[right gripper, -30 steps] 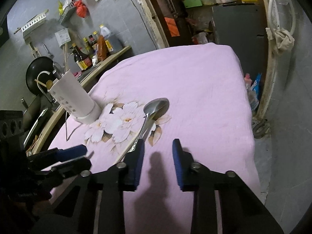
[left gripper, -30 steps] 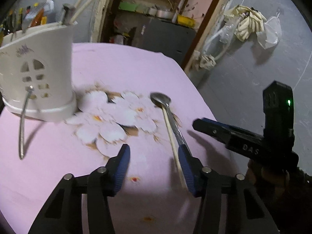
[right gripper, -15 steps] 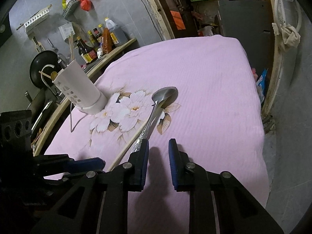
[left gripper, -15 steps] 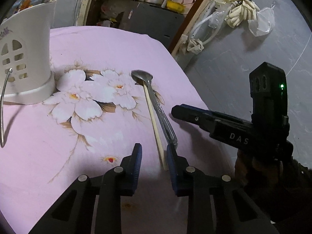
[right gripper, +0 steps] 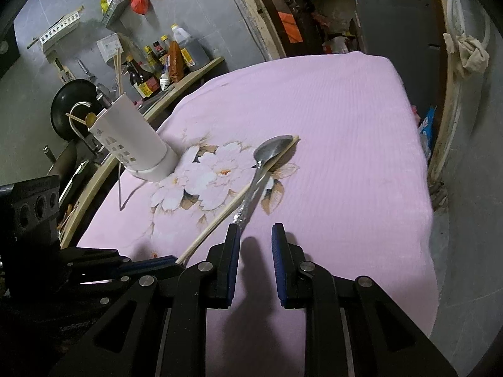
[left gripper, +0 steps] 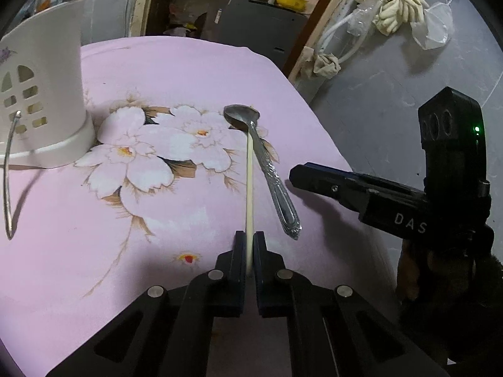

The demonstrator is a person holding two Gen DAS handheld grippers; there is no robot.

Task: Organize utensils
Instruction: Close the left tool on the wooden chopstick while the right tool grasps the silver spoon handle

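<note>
A pale chopstick (left gripper: 249, 185) and a metal spoon (left gripper: 267, 166) lie side by side on the pink flowered cloth (left gripper: 176, 72). My left gripper (left gripper: 250, 245) is shut on the near end of the chopstick. My right gripper (right gripper: 254, 235) is open and empty, just short of the spoon (right gripper: 261, 169) handle's end; its left finger sits beside the tip. The chopstick also shows in the right wrist view (right gripper: 232, 204). A white utensil holder (left gripper: 41, 94) with cut-out windows stands at the left and holds chopsticks and other utensils (right gripper: 118, 69).
A thin metal wire handle (left gripper: 8, 182) hangs down from the holder onto the cloth. The table's right edge (left gripper: 339, 157) drops to a grey floor. A counter with sauce bottles (right gripper: 163, 59) and a wok (right gripper: 74, 106) lies behind the holder.
My left gripper moved forward to the chopstick and closed on its near end. My right gripper narrowed slightly and shifted toward the spoon handle's end.
</note>
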